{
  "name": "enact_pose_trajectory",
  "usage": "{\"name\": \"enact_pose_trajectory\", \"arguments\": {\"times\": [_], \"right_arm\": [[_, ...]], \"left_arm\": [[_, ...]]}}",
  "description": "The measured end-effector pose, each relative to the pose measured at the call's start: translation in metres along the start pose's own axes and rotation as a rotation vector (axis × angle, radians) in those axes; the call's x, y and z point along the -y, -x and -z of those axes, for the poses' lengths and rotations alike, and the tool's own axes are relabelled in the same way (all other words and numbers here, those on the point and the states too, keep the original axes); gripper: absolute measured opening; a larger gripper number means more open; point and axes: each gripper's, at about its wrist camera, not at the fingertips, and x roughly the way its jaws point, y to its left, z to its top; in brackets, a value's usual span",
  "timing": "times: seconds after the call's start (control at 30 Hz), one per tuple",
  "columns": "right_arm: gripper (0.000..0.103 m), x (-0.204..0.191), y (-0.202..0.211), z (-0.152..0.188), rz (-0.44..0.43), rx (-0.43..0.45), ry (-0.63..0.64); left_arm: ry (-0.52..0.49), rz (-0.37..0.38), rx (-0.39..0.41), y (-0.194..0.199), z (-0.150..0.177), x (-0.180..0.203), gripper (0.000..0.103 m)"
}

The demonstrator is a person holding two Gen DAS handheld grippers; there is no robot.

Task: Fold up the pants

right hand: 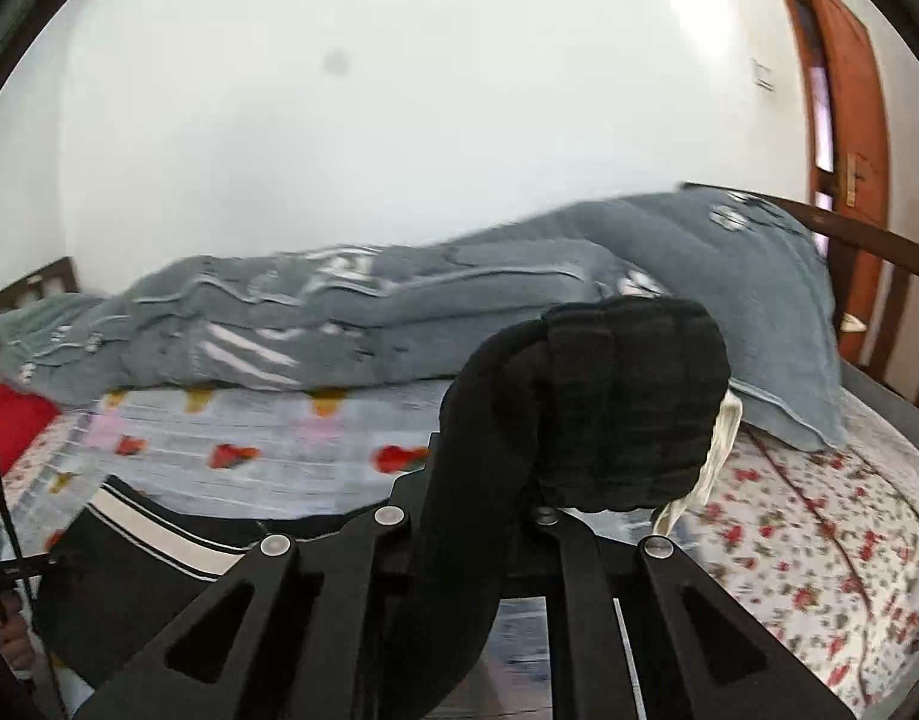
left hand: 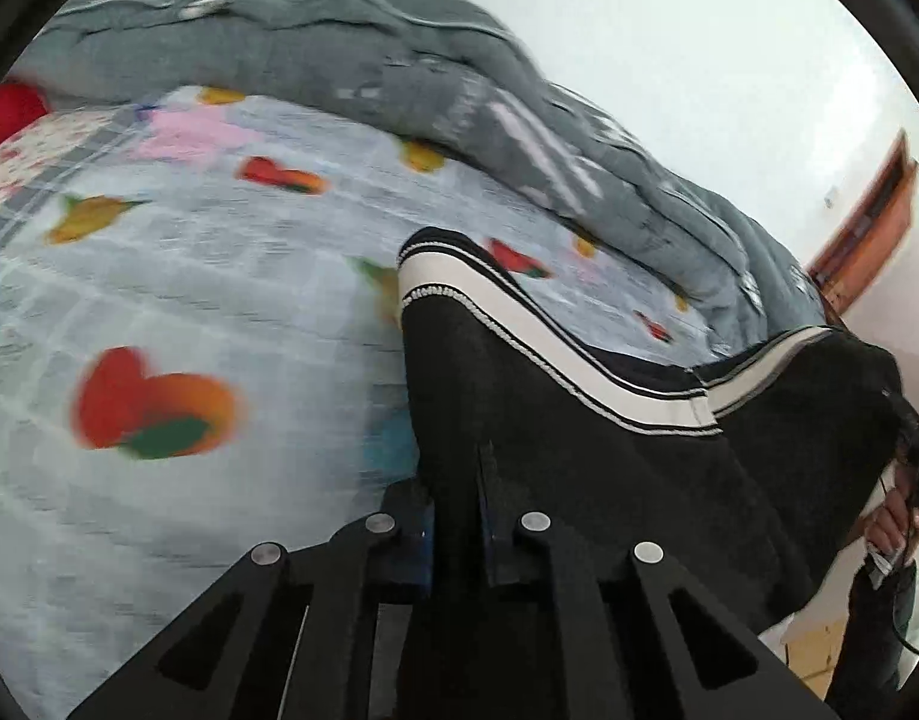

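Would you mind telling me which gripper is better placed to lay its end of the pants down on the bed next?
Probably left: the left gripper holds the pants low over the bed, while the right gripper clamps a raised bunch.

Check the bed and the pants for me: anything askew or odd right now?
One thing: the pants are bunched into a thick wad at the right gripper, not spread flat, with a white drawstring dangling from it. The left gripper pinches the striped end. The grey quilt is heaped at the back of the bed. Nothing looks damaged.
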Motion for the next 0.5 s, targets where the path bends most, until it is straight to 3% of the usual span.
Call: {"name": "enact_pose_trajectory", "arguments": {"times": [0.17, 0.27, 0.37, 0.47, 0.5], "right_arm": [[0.010, -0.019, -0.007, 0.019, -0.099, -0.047, -0.025], [0.010, -0.020, -0.022, 0.050, -0.070, -0.109, 0.013], [0.011, 0.005, -0.052, 0.094, -0.006, -0.244, -0.026], [0.016, 0.034, -0.070, 0.128, -0.030, -0.370, -0.138], [0.023, 0.041, -0.070, 0.137, -0.040, -0.394, -0.176]], "left_arm": [[0.085, -0.052, 0.032, 0.036, 0.001, -0.058, 0.011], [0.096, -0.098, 0.028, 0.043, 0.008, -0.079, 0.012], [0.089, -0.110, 0.008, 0.039, 0.017, -0.080, 0.017], [0.061, -0.162, 0.006, 0.035, 0.022, -0.074, 0.024], [0.055, -0.176, 0.004, 0.036, 0.023, -0.073, 0.024]]}}
